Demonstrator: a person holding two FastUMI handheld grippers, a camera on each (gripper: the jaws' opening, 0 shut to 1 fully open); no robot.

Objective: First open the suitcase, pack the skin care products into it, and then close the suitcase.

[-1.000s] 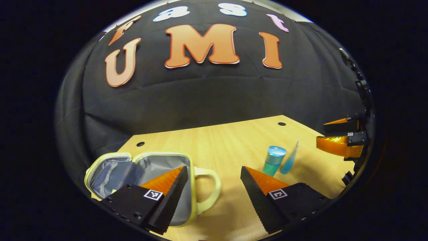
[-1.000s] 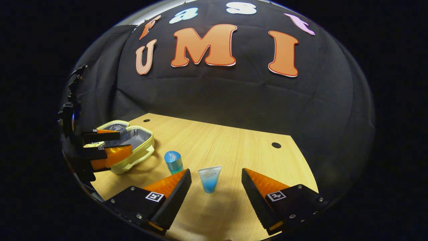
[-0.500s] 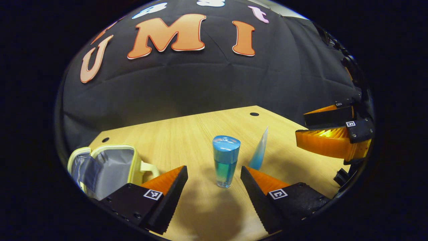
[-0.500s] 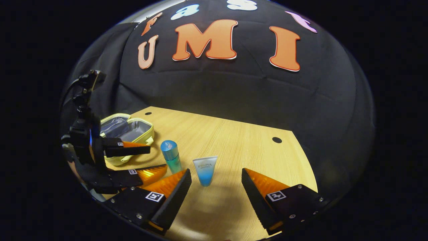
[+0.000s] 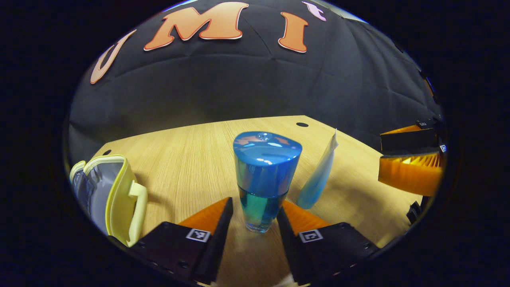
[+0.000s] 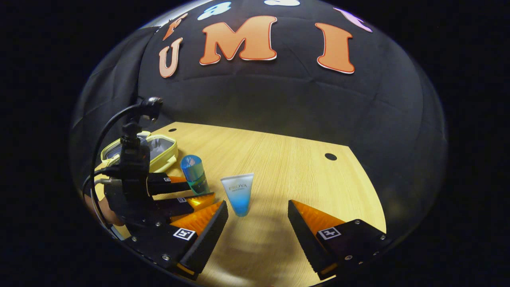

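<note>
A blue-capped bottle (image 5: 266, 175) stands upright on the wooden table (image 5: 187, 159), between the fingers of my left gripper (image 5: 255, 203). The jaws are narrowed around its base with thin gaps left, so that gripper is open. A white and blue tube (image 5: 318, 179) stands cap down just right of the bottle. The small yellow suitcase (image 5: 115, 195) lies open at the left, grey lining showing. In the right gripper view, my right gripper (image 6: 257, 209) is open just behind the tube (image 6: 238, 193). The left gripper (image 6: 198, 190) straddles the bottle (image 6: 194, 175), and the suitcase (image 6: 139, 149) lies beyond.
The table (image 6: 303, 179) has round holes near its far edge and ends at the black cloth wall. The right gripper (image 5: 410, 159) hovers at the right of the left gripper view. A hand (image 6: 101, 207) and a cable follow the left gripper.
My left gripper swung from over the suitcase to the bottle, moved in around it, and its jaws narrowed. The right gripper barely shifted near the tube.
</note>
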